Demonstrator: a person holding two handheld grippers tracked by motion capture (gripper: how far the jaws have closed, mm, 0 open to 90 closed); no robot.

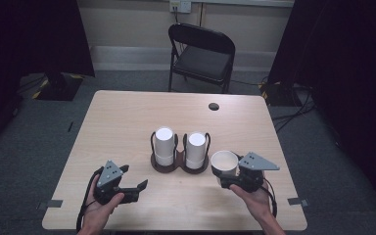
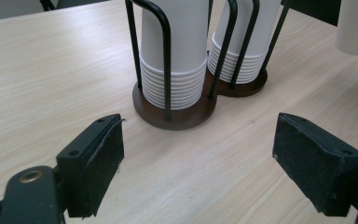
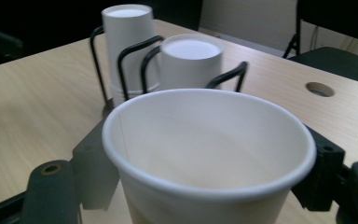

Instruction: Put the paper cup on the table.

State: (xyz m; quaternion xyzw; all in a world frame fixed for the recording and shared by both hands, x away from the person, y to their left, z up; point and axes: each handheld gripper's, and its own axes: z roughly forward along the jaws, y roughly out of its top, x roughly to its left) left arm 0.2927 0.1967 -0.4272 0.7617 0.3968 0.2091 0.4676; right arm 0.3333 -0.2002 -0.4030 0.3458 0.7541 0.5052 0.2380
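White paper cup (image 1: 224, 163) clamped upright in right hand-held gripper (image 1: 239, 172); left hand-held gripper (image 1: 136, 191) released; 2 inverted cup stacks (image 1: 165, 146) in wire holder (image 1: 178, 165) on tabletop (image 1: 127, 117).

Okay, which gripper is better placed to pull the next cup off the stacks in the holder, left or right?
Left. The left gripper is open and free, with the cup stacks in the holder just ahead of its jaws. The right gripper is already shut on a single cup.

white paper cup (image 3: 209, 154) | upright, open-mouthed; gripped by right tool (image 1: 231, 175)
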